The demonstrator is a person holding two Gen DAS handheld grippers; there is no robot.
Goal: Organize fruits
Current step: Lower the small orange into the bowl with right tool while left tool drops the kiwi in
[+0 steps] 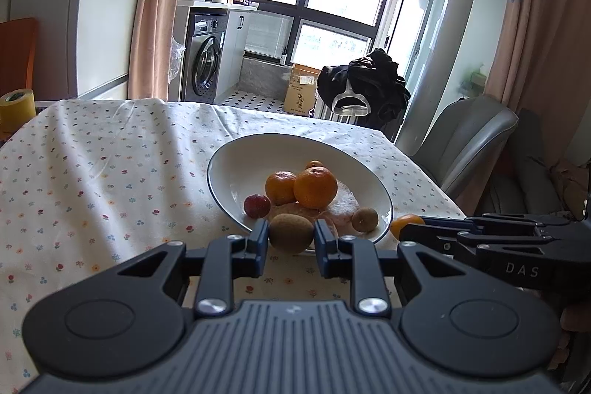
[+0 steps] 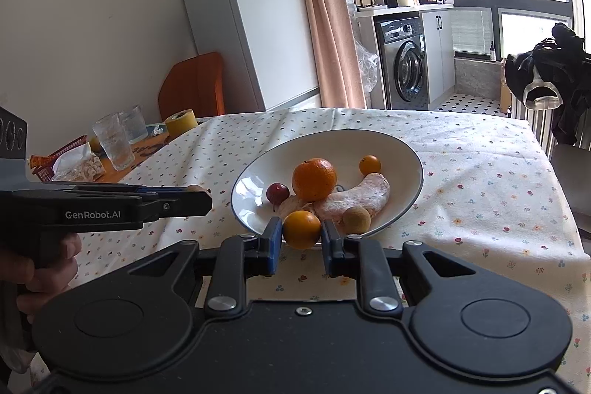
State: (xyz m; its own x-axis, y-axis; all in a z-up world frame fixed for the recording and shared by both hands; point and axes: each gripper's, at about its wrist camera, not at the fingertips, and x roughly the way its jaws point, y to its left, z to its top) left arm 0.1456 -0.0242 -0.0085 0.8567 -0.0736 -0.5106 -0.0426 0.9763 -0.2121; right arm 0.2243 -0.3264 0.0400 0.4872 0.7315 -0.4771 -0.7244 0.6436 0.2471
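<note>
Left gripper (image 1: 291, 236): you had its jaws closed partway onto a brown kiwi (image 1: 291, 233), a pad against each flank, at the plate's 6 o'clock edge.
Right gripper (image 2: 302, 236): you had it pinching a small orange (image 2: 301, 229) the same way, also just short of the near rim.
Plate (image 2: 391, 143): it sat on the floral tablecloth (image 1: 92, 172) and already carried a big mandarin (image 2: 314, 179), a red fruit (image 2: 277, 193) at its 9 o'clock, peeled segments (image 2: 364, 196), a tiny orange (image 2: 369, 164) at 1 o'clock and a brown fruit (image 2: 356, 220).
Free space: the far bowl, from 10 to 12 o'clock, was bare.
Advice: you would have done best to carry each fruit over the rim, lower it beside the pile, then let go gently; round fruit probably rolls downhill.
Risk: both tools converged on 6 o'clock, so one at a time looked safer.
</note>
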